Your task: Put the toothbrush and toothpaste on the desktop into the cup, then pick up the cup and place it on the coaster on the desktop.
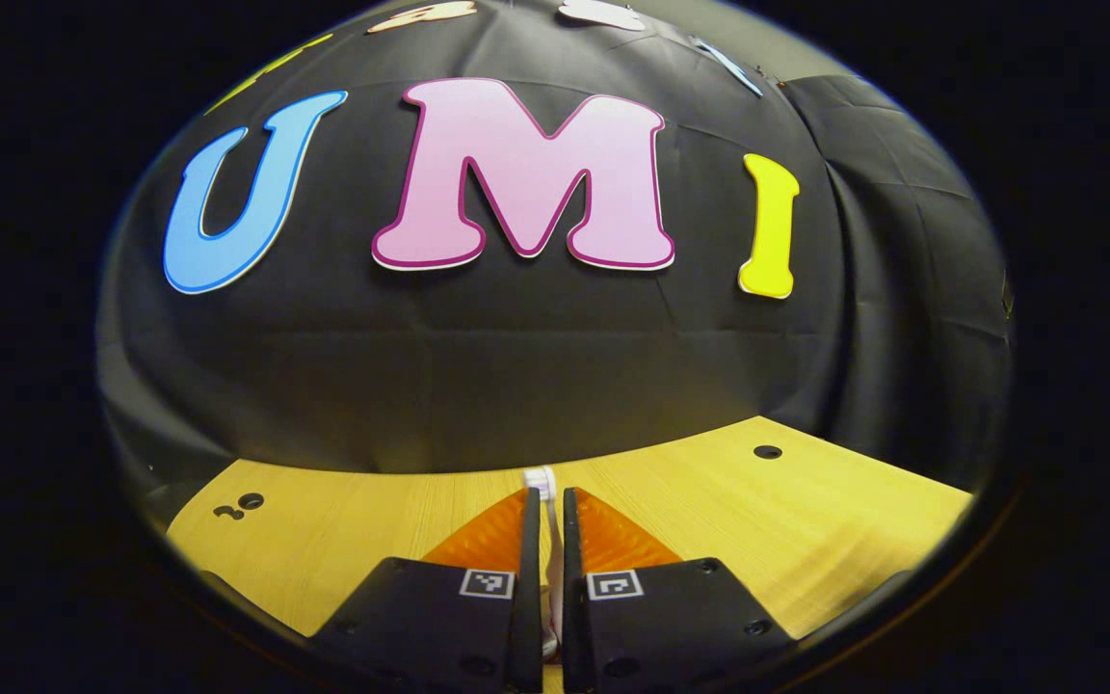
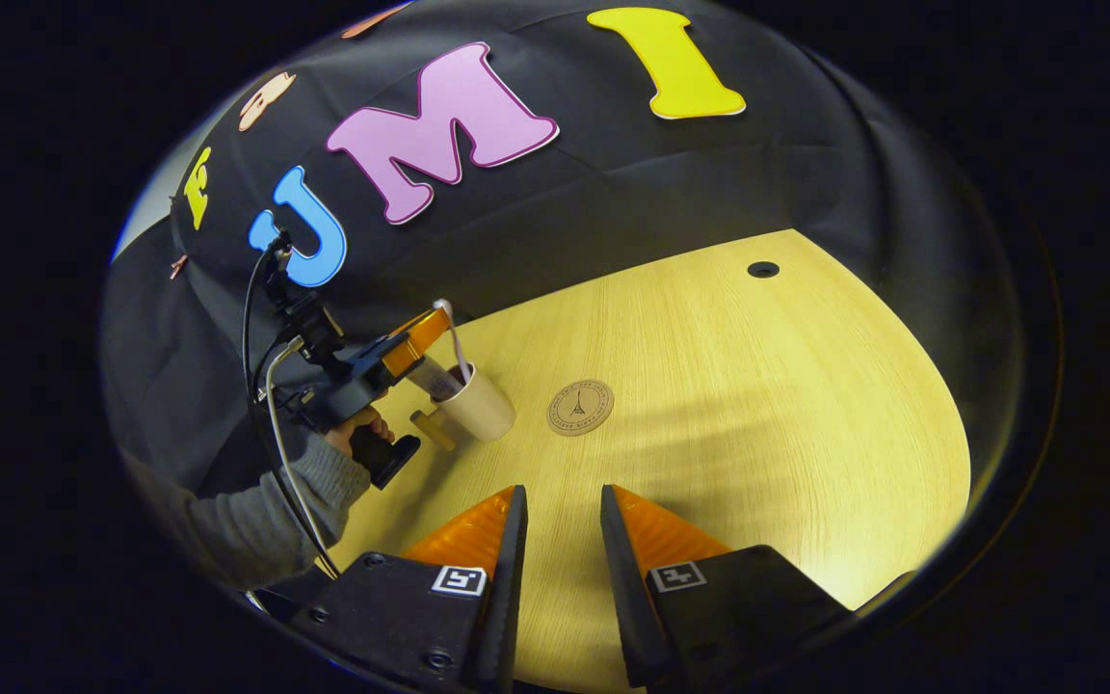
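Observation:
In the left gripper view my left gripper (image 1: 547,496) is shut on a white toothbrush (image 1: 541,478), whose head sticks up past the fingertips. The right gripper view shows that left gripper (image 2: 412,339) farther off, held by a hand above a cream cup (image 2: 480,407) with a handle. The toothbrush (image 2: 455,339) stands nearly upright with its lower end in the cup's mouth. A tube that looks like the toothpaste (image 2: 433,380) leans out of the cup. A round coaster (image 2: 580,407) lies just right of the cup. My right gripper (image 2: 560,493) is open over the table, holding nothing.
The wooden table (image 2: 757,405) has a cable hole (image 2: 762,269) near its far edge, also seen as a hole (image 1: 767,451) in the left gripper view. A grey sleeve (image 2: 314,492) and a cable reach in from the left. Black cloth walls close the back.

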Motion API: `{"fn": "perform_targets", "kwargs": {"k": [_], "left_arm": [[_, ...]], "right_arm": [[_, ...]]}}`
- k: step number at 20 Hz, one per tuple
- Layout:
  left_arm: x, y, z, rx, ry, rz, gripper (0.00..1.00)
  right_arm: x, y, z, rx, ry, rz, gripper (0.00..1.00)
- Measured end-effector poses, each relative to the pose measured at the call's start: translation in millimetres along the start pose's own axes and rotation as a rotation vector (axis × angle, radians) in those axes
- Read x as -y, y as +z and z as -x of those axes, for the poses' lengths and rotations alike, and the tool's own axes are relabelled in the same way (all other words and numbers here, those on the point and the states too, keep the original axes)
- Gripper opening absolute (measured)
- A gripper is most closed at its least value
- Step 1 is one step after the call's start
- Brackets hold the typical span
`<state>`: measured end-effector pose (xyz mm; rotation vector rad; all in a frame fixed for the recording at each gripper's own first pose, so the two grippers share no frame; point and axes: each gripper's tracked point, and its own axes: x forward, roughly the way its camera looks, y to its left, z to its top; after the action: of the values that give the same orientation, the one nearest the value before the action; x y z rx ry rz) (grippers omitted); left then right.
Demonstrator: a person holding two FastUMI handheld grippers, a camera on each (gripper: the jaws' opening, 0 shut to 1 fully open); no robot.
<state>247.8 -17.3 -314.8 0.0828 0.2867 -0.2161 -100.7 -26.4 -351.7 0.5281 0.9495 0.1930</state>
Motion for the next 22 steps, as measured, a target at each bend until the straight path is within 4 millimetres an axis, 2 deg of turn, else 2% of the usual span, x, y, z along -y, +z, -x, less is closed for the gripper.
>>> {"fn": "perform_targets", "kwargs": {"k": [2,7,10,11,12,13,15,16,19,22], "left_arm": [[1.0,-1.3,5.3,-0.021,0.000,-0.012,0.13],[8.8,7.5,28.6,-0.044,-0.012,-0.029,0.22],[13.4,12.1,51.4,-0.061,-0.018,-0.026,0.22],[14.8,12.2,60.1,-0.069,-0.024,-0.021,0.28],[13.4,12.0,68.1,-0.077,-0.024,-0.023,0.26],[10.5,10.9,75.6,-0.090,-0.019,-0.026,0.32],[1.8,3.7,90.9,-0.128,-0.018,-0.024,0.41],[-1.8,1.2,99.1,-0.146,-0.022,-0.021,0.50],[-13.0,-10.3,118.5,-0.227,-0.063,-0.023,0.53],[-24.5,-34.5,131.3,-0.335,-0.100,-0.005,0.58]], "right_arm": [[-0.1,2.3,1.0,0.005,0.002,0.000,0.47],[-6.2,3.7,5.6,0.009,0.012,-0.011,0.47],[-10.3,2.4,8.9,0.003,0.017,0.014,0.47],[-12.3,2.2,9.2,0.003,0.021,0.020,0.47],[-15.4,1.7,9.7,0.000,0.029,0.024,0.47],[-17.7,-0.1,10.6,-0.002,0.035,0.026,0.47],[-21.1,-2.7,12.0,-0.005,0.044,0.033,0.47],[-21.9,-3.6,12.0,-0.006,0.048,0.037,0.47],[-22.5,-3.6,13.5,-0.003,0.057,0.033,0.46],[-19.4,-3.0,14.7,-0.001,0.058,0.038,0.47]]}}
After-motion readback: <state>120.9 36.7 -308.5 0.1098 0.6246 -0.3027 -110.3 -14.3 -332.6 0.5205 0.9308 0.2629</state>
